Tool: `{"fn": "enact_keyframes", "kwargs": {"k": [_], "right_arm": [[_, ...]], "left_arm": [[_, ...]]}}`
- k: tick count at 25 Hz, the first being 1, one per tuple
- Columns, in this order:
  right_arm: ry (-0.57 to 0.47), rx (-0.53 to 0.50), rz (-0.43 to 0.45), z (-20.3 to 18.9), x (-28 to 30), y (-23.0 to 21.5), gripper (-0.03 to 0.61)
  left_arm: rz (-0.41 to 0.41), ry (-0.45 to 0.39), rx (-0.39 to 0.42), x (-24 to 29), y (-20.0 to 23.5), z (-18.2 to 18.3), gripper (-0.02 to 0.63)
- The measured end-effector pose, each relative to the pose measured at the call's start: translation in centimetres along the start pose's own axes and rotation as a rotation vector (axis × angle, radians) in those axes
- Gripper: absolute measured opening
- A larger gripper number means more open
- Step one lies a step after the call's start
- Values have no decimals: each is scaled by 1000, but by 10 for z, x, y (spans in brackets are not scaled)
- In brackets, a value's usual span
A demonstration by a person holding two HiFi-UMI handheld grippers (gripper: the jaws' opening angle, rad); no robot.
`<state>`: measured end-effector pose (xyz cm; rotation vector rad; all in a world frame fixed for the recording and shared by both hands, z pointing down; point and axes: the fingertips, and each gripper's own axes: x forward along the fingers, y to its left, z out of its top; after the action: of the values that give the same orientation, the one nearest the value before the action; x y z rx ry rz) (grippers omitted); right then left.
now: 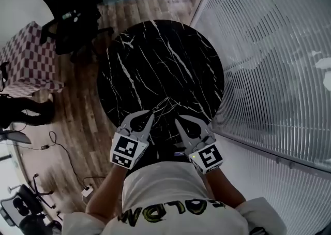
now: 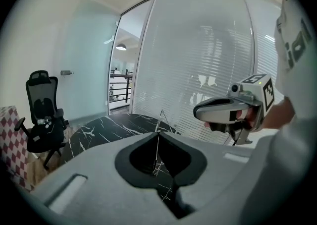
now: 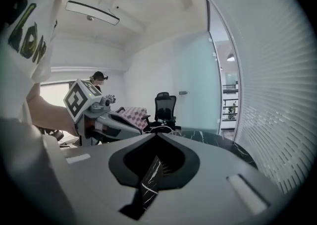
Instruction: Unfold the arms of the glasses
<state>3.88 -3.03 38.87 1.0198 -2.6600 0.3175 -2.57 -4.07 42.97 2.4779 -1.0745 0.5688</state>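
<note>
Closest in, a white shirt with yellow-green print, forearms reaching out toward the tabletop. It's a round tabletop, black marble look with white veins.

Over the tabletop's near edge, the left gripper, marker cube at the back. Jaws closed down, tips together, pinching the glasses. Super thin wire frame, honestly just a hairline running up through the pinch and sticking out above the tips in the left gripper view. Hard to say which part of the frame is caught, or whether the arms are folded or out.

Also over the tabletop's near edge, on the right, the right gripper. Jaws closed too, tips meeting, only dark marble showing through the gap behind them. Can't make out any wire in there, so looks empty. Tip close to the glasses but seemingly not touching.

So the glasses sit just above the tabletop's near part, up off the marble.

Past the tabletop on the left, wood floor, a checkered seat and a black office chair. On the tabletop's right, a glass wall with white blinds.
</note>
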Motion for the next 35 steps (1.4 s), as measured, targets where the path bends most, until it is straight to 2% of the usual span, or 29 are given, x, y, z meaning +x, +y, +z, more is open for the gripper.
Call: {"fn": "enact_keyframes", "kwargs": {"k": [3, 7, 10, 12, 14, 17, 21, 26, 31, 35], "right_arm": [[-35, -22, 1, 28, -8, 2, 3], [-71, -48, 21, 45, -24, 11, 3], [-157, -92, 48, 72, -30, 21, 3], [-163, -151, 61, 81, -33, 29, 3], [-117, -228, 68, 79, -35, 32, 3], [-86, -279, 74, 76, -36, 31, 3], [37, -397, 72, 54, -35, 23, 8], [144, -609, 69, 38, -22, 24, 62], [249, -794, 88, 27, -12, 25, 81], [318, -876, 96, 12, -6, 20, 81]], "left_arm": [[14, -21, 10, -11, -4, 19, 8], [22, -55, -27, -24, -18, 31, 8], [27, -83, -5, -30, -23, 44, 8], [22, -88, 13, -35, -25, 50, 8], [14, -86, 19, -38, -26, 55, 8], [11, -80, 15, -38, -25, 55, 8], [12, -74, 42, -37, -29, 52, 8], [3, -61, 80, -38, -34, 52, 8], [-6, -48, 93, -39, -34, 53, 8], [-8, -42, 102, -35, -36, 52, 8]]}}
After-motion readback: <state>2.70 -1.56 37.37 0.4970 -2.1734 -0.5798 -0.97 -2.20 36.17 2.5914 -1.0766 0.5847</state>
